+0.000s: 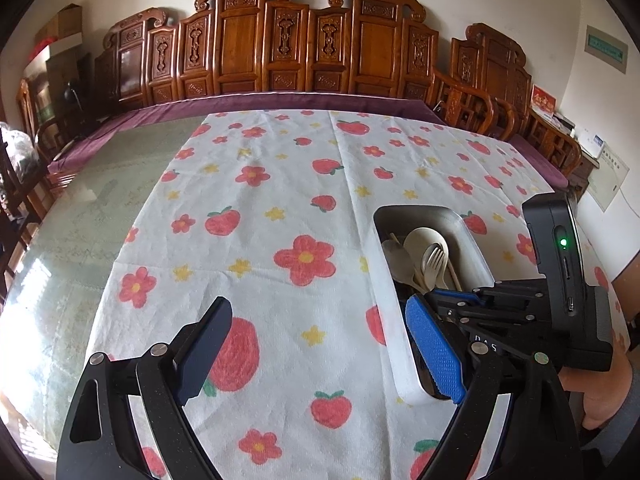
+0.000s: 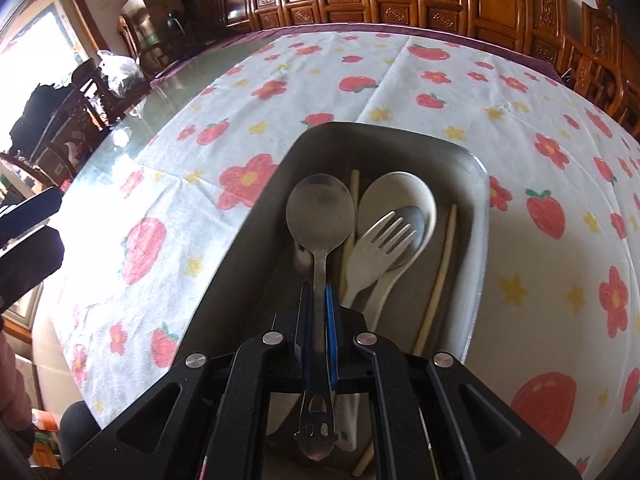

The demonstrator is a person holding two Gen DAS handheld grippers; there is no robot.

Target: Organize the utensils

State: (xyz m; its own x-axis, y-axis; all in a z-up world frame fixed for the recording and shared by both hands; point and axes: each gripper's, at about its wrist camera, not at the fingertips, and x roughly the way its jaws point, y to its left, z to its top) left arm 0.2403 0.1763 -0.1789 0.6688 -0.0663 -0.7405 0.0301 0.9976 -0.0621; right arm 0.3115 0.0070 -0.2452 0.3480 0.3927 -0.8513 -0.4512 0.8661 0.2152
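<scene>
Left claw (image 1: 320,352) is being held wide, with nothing between its fingers, above the flowered cloth (image 1: 280,208) that is covering the desk (image 1: 80,220). Its dark finger is being shown well to the left of the metal tray (image 1: 386,280), while its blue-padded finger (image 1: 434,354) is being seen just over the tray's near left rim. Inside the tray, pale spoons and a pale fork are being seen heaped together.

Right claw (image 2: 320,320) is being kept narrow, clamped on the handle of the metal spoon (image 2: 320,212), whose bowl is being pointed toward the tray's (image 2: 256,240) far wall and whose cut-out handle end is being shown behind the fingers. This spoon is being held over the left half of the tray. Just to its right, a white fork (image 2: 376,248) is being seen lying over a white spoon (image 2: 400,192) and a second, darker metal spoon bowl (image 2: 414,220). A pale chopstick (image 2: 440,264) is being seen lying along the tray's right wall, and another is being partly hidden beside the held spoon. Carved wooden chairs (image 1: 280,48) are being seen ranged beyond the tray, past the desk's far edge.
</scene>
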